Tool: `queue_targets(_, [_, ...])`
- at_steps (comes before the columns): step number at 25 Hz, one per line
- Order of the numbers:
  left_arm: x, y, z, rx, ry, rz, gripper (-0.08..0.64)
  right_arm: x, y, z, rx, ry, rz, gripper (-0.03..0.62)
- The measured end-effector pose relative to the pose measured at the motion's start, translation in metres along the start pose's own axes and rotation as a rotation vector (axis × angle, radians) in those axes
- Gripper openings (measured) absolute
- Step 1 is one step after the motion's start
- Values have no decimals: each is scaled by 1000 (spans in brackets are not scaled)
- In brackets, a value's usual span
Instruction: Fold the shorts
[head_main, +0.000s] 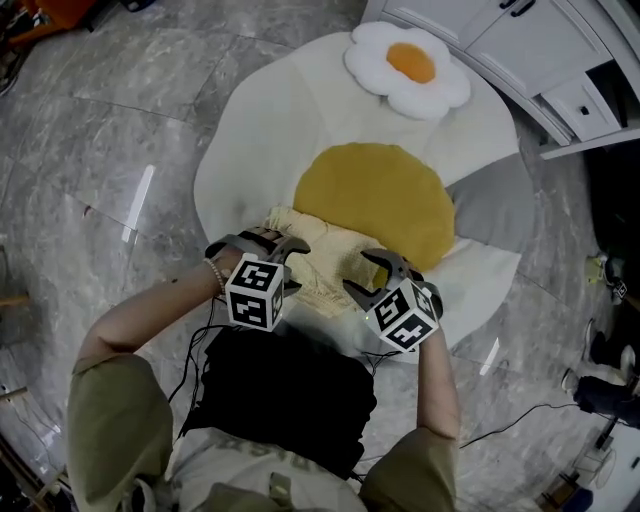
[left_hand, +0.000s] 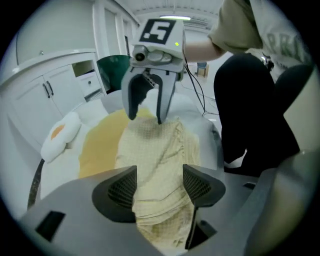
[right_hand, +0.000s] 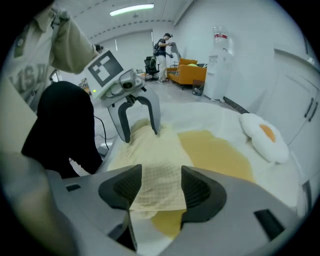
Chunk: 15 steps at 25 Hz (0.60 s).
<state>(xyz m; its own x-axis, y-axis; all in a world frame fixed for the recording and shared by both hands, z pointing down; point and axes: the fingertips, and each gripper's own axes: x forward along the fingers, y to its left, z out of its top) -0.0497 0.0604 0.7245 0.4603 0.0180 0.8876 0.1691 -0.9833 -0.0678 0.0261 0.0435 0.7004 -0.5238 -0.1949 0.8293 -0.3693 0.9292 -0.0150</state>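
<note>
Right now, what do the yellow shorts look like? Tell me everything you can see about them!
The shorts are pale yellow cloth with a fine checked weave, soft and wrinkly, with one gathered edge. They lie bunched into a long heap on the white mat, partly over its yellow round patch. The left gripper and right gripper each stand over one end, jaws apart with cloth between them, not pinching it.

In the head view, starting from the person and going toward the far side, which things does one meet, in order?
shorts → yellow circle → egg pillow → cabinet
</note>
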Motion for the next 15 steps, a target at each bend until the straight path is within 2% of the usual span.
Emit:
queue_targets(2, [16,-7,-17,53,67,5,295,19,-5,-15,-72,105,-2,259])
queue_targets(4, [23,-9,-27,78,71,25,295,30,-8,-30,-72,153,25,259])
queue_targets(10, [21,-10,-36,-33,-10,23,293,35,-21,-47,121,84,59,264])
queue_targets(15, [20,-10,-40,-113,-38,-18,293,37,-21,-48,174,78,77,264])
